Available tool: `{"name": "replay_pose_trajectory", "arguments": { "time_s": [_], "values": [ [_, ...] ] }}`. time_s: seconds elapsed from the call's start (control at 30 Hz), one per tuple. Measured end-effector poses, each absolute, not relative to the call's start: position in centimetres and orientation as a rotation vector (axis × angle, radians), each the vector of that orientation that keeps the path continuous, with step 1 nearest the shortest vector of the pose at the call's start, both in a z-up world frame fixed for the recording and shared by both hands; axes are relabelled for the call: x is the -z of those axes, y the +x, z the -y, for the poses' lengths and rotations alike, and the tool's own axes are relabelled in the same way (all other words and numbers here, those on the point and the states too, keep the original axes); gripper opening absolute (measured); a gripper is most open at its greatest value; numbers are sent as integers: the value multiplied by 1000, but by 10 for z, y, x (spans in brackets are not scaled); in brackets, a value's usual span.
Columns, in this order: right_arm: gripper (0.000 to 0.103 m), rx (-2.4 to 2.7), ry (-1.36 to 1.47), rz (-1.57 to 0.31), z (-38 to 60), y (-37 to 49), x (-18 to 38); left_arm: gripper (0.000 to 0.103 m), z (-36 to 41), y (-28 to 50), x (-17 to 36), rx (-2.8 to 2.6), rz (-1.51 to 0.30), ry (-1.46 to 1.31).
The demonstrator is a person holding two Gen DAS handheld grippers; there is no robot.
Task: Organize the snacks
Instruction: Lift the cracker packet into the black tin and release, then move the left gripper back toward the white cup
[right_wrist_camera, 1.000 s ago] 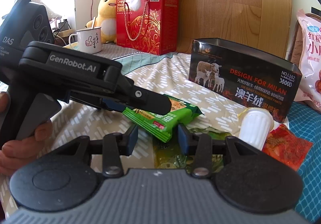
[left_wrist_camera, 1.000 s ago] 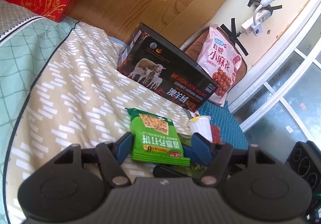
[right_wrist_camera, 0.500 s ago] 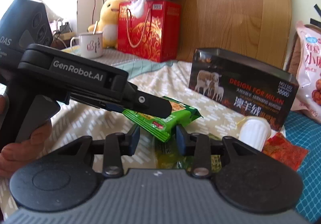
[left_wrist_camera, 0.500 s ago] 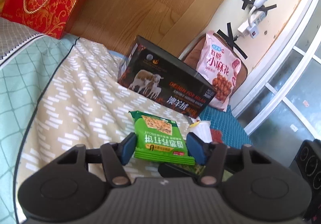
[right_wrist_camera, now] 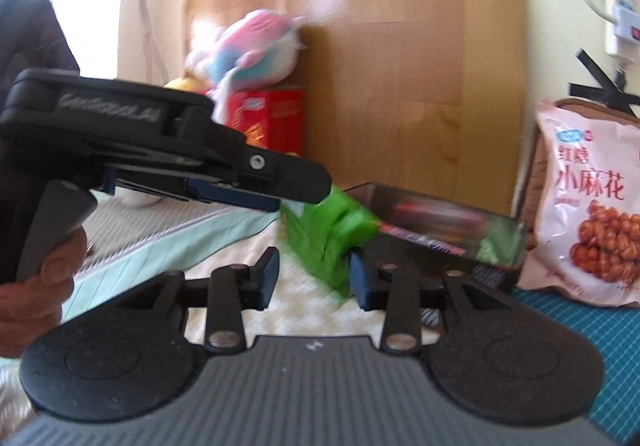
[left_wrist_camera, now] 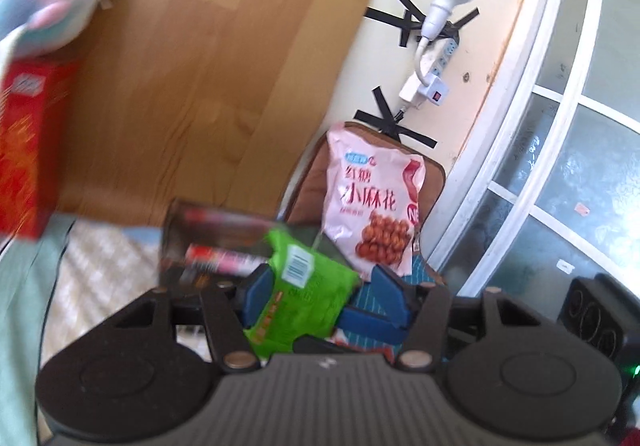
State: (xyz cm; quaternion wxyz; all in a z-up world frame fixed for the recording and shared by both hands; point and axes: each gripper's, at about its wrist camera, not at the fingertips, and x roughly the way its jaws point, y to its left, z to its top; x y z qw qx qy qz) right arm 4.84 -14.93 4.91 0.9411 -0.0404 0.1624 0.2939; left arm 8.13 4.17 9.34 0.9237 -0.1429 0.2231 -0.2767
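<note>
My left gripper (left_wrist_camera: 320, 298) is shut on a green biscuit packet (left_wrist_camera: 304, 298) and holds it raised and tilted in front of the dark tin box (left_wrist_camera: 216, 242) with the sheep picture. In the right wrist view the left gripper (right_wrist_camera: 296, 186) reaches in from the left, with the green packet (right_wrist_camera: 332, 234) hanging at its tip beside the open top of the tin box (right_wrist_camera: 440, 226). My right gripper (right_wrist_camera: 312, 278) is open and empty, just below the packet. The view is blurred by motion.
A pink bag of twisted snacks (left_wrist_camera: 376, 206) leans on a brown cushion behind the box; it also shows in the right wrist view (right_wrist_camera: 592, 206). A red gift bag (right_wrist_camera: 268, 118) with a plush toy (right_wrist_camera: 248, 46) on top stands at the wooden headboard. The bed cover (right_wrist_camera: 160, 234) lies below.
My left gripper has lifted the green packet off the bed and tilted it up toward the tin box. Both cameras have swung upward; the right gripper has risen too.
</note>
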Motion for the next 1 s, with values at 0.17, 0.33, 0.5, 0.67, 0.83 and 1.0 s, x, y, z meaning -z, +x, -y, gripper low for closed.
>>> {"name": "replay_pose_trajectory", "arguments": {
  "time_s": [0.17, 0.33, 0.5, 0.67, 0.83, 1.0],
  "values": [
    [40, -560, -22, -362, 160, 90, -53, 55, -18, 135, -82, 570, -519, -309],
    [40, -499, -16, -399, 159, 119, -43, 56, -13, 169, -66, 489, -579, -315],
    [43, -547, 22, -404, 179, 102, -48, 69, -40, 140, -65, 505, -560, -355],
    [58, -747, -69, -571, 171, 77, -41, 70, -61, 119, -46, 501, -702, -350],
    [65, -779, -292, -624, 141, 45, -18, 70, -54, 105, -22, 507, -801, -311],
    [54, -725, -298, -699, 135, 57, 2, 64, -44, 104, 1, 508, -861, -308]
  ]
}}
